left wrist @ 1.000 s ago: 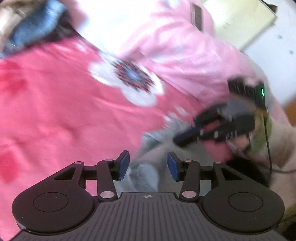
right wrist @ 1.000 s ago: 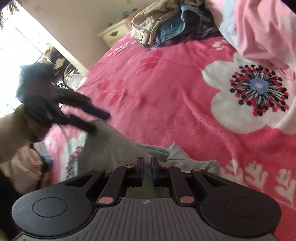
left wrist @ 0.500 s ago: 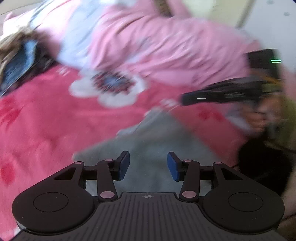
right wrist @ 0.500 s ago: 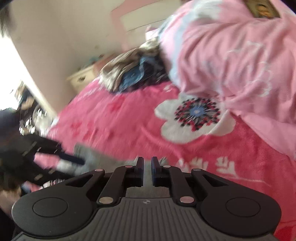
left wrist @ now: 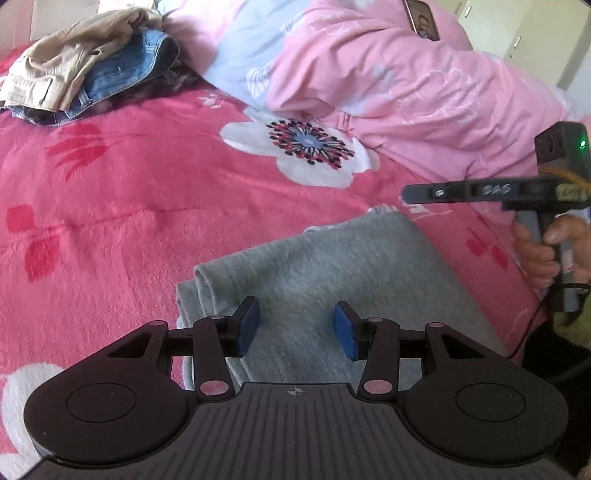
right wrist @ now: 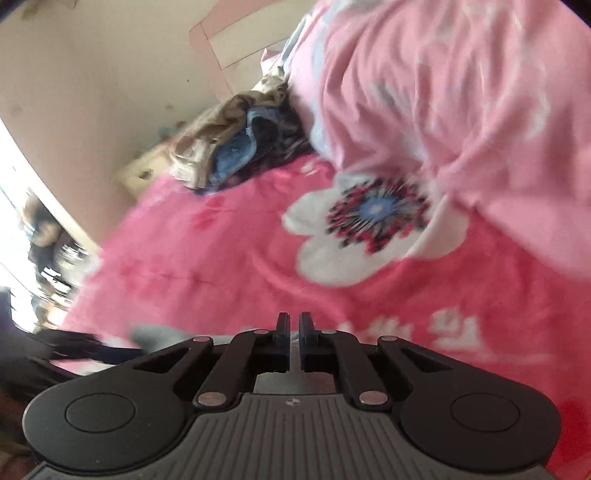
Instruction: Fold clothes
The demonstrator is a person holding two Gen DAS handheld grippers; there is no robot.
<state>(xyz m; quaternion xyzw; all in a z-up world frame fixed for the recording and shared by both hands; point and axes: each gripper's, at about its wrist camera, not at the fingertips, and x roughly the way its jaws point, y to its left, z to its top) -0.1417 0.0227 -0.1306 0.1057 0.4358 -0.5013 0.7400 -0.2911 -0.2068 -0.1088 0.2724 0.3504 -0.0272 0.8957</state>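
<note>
A grey garment lies folded flat on the pink flowered blanket, with a rolled edge on its left side. My left gripper is open and empty, hovering just above the garment's near part. My right gripper is shut with nothing visible between its fingers; it also shows from the side in the left wrist view, held above the blanket beyond the garment's far right corner. A corner of the grey garment shows low left in the blurred right wrist view.
A pile of clothes, beige over blue denim, lies at the far left of the bed. A bunched pink quilt fills the far right with a phone on top. A bedside cabinet stands by the wall.
The grey garment went from bunched to lying flat and folded. My right gripper rose off it and swung up. My left gripper stayed open and settled over the garment's near part.
</note>
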